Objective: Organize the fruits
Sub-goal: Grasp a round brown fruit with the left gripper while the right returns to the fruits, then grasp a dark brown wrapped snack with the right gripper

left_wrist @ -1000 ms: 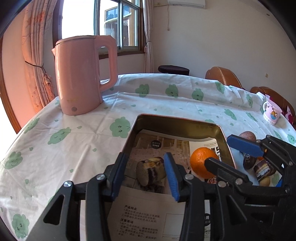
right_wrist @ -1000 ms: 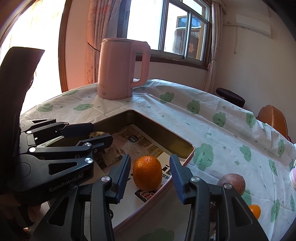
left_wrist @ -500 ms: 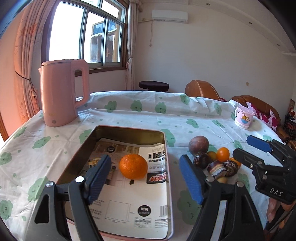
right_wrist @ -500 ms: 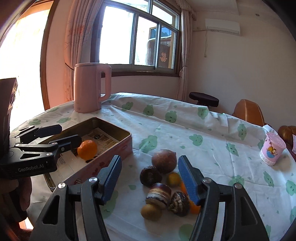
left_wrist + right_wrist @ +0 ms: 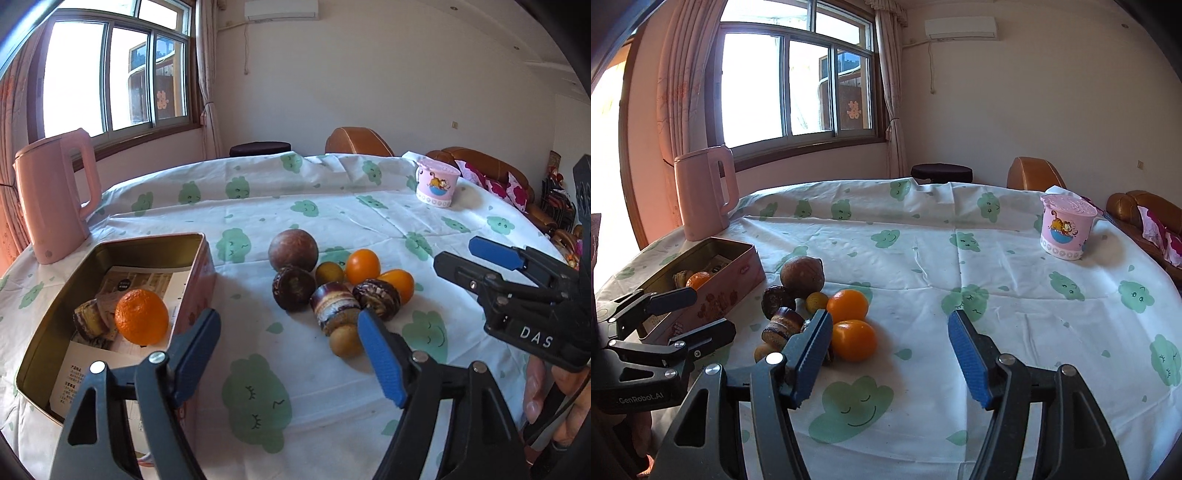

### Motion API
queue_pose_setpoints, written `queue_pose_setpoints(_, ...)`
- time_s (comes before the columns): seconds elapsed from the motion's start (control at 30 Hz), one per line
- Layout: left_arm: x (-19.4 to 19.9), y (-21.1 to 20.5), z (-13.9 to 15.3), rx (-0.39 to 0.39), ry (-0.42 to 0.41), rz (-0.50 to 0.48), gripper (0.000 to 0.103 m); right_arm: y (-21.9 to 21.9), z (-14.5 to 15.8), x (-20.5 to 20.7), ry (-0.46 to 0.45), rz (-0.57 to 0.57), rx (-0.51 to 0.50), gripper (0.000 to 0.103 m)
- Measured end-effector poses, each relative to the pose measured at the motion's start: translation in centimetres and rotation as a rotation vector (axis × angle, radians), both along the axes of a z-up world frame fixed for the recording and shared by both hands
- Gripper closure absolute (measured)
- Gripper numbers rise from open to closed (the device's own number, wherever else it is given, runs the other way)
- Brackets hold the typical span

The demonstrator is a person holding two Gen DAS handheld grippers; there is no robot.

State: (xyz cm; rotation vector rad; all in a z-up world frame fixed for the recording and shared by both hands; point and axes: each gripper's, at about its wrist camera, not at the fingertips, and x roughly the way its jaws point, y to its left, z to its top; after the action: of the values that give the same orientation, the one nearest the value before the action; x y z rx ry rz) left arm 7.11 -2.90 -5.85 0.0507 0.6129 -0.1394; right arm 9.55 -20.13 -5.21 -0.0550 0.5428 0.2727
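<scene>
Left wrist view: left hand-held gripper (image 5: 288,347) spread wide above the table (image 5: 332,206), nothing between its blue pads. Tin (image 5: 155,245) at the left, lined with printed paper, holding an orange (image 5: 141,319) touching a slice of cake (image 5: 88,321). Pile of fruit to the right of the tin, apart from it: a brown round fruit (image 5: 293,250) at the back, a dark chocolate-coloured piece (image 5: 293,287) just in front and touching, a small greenish fruit (image 5: 329,273) beside two small oranges (image 5: 363,266), a layered cake roll (image 5: 334,304) and another dark piece (image 5: 376,297) nearer, a small brownish fruit (image 5: 343,341) nearest, partly hidden behind the right blue pad. Right hand-held gripper (image 5: 461,258) seen at the right edge, jaws apart and empty, held by a hand (image 5: 554,402). Pink kettle (image 5: 55,195) behind the tin, pink cup (image 5: 437,184) far across the table.

Right wrist view: right hand-held gripper (image 5: 886,354) held wide, only tablecloth between the pads, left pad overlapping the fruit pile. Same pile at centre left, two small oranges (image 5: 847,306) nearest the pad, brown round fruit (image 5: 802,277) behind. Tin (image 5: 720,280) further left with the orange (image 5: 698,279) peeking over its wall. Left hand-held gripper (image 5: 694,314) at the left edge, just in front of the tin, jaws apart. Kettle (image 5: 703,195) near the window, cup (image 5: 1065,227) at the right.
</scene>
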Motion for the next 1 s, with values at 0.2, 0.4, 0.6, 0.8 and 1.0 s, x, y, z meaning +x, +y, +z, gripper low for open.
queue_pose_setpoints(0.2,0.9,-2.2,-1.2,0.026,0.077,-0.077,0.037,-0.7,-0.5,0.2,0.021,0.003,0.036,0.036)
queue_pose_setpoints(0.4,2.2,-3.2,-2.6,0.006,0.196,-0.162,0.060,-1.3,-1.3,1.1,0.095,0.002,0.074,0.036)
queue_pose_setpoints(0.6,2.2,-2.7,-2.7,-0.040,0.202,-0.160,0.074,-0.8,-1.6,1.1,0.114,0.015,0.050,0.036)
queue_pose_setpoints(0.8,0.9,-1.7,-1.4,-0.048,0.083,-0.094,0.074,-0.4,-1.3,0.5,0.074,0.033,0.038,0.036)
queue_pose_setpoints(1.0,1.6,1.1,0.0,-0.081,0.024,-0.013,0.074,2.2,-0.4,0.3,0.034,0.095,-0.029,0.042)
